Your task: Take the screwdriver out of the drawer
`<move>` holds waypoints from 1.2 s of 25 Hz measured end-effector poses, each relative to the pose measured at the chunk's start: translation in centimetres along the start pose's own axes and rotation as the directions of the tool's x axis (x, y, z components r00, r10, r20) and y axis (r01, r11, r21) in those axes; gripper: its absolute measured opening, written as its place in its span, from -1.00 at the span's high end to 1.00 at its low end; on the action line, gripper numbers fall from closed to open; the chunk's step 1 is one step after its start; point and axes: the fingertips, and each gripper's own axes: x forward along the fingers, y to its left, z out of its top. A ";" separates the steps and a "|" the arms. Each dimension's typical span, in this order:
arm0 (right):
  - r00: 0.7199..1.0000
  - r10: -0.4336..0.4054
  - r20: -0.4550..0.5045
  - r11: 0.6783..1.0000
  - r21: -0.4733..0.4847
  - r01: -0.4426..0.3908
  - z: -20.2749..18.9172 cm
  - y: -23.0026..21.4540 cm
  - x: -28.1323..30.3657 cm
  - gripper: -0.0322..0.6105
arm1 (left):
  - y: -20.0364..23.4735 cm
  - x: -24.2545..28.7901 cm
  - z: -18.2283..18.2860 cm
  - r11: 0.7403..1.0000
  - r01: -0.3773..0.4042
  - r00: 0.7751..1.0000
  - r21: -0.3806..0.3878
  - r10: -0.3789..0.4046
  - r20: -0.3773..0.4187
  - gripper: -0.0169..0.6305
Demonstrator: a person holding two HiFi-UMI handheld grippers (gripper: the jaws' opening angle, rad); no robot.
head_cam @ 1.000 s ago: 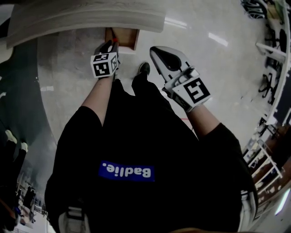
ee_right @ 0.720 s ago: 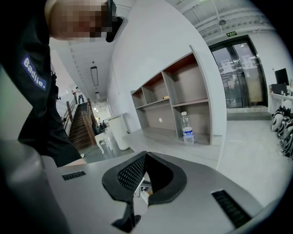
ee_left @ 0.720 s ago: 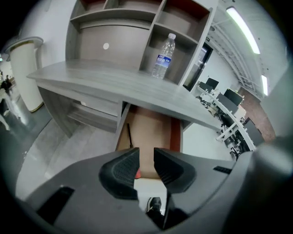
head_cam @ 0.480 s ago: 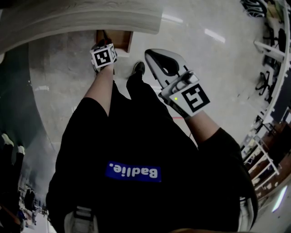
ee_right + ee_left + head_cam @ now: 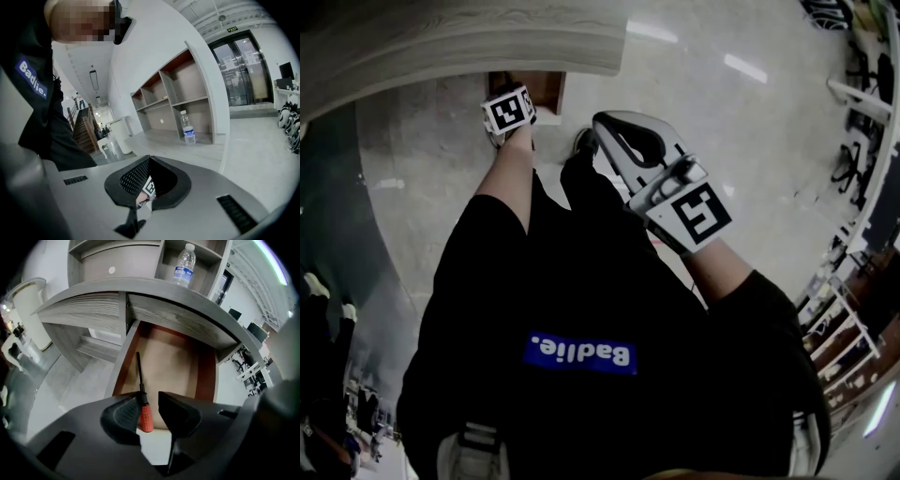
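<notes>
A screwdriver (image 5: 145, 414) with a red handle and a thin black shaft lies lengthwise in the open brown drawer (image 5: 204, 380), near its left wall. My left gripper (image 5: 149, 404) points steeply down over it. Its jaws are opening and straddle the red handle; the left pad is close beside the handle and the right pad stands apart. In the head view only this gripper's marker cube (image 5: 508, 111) shows, at the drawer (image 5: 547, 86). My right gripper (image 5: 602, 122) hangs beside the person's leg, shut with nothing in it, its closed tips (image 5: 150, 159) touching.
A curved grey wooden counter (image 5: 487, 42) overhangs the drawer. Shelves above it hold a water bottle (image 5: 184, 264), also seen from the right gripper as a water bottle (image 5: 188, 127). A white bin (image 5: 28, 310) stands at the left. The person's shoe (image 5: 584, 142) is on the pale floor.
My left gripper has sunk toward the drawer, its marker cube sliding up the head view to the drawer's edge. The right gripper has stayed in about the same place.
</notes>
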 end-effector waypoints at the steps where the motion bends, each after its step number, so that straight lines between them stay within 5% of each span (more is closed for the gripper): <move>1: 1.000 -0.003 -0.002 1.000 0.004 0.003 -0.1 -0.2 -0.1 0.81 | 0.1 0.2 0.2 1.000 -0.006 1.000 0.002 0.006 -0.001 0.61; 8: 1.000 -0.010 -0.027 1.000 0.010 0.010 -0.5 -1.3 -1.4 0.81 | 1.4 1.2 0.4 0.998 -0.064 0.997 -0.001 0.064 -0.031 0.62; 21: 0.996 -0.041 -0.081 0.999 0.015 0.043 -1.6 -3.1 -3.1 0.81 | 0.9 2.2 -0.1 0.999 -0.042 0.995 0.009 0.043 -0.086 0.62; 30: 0.990 -0.081 -0.119 0.996 0.028 0.085 -2.8 -4.0 -4.3 0.81 | 0.8 3.0 -1.5 0.998 -0.058 0.979 0.019 0.061 -0.194 0.59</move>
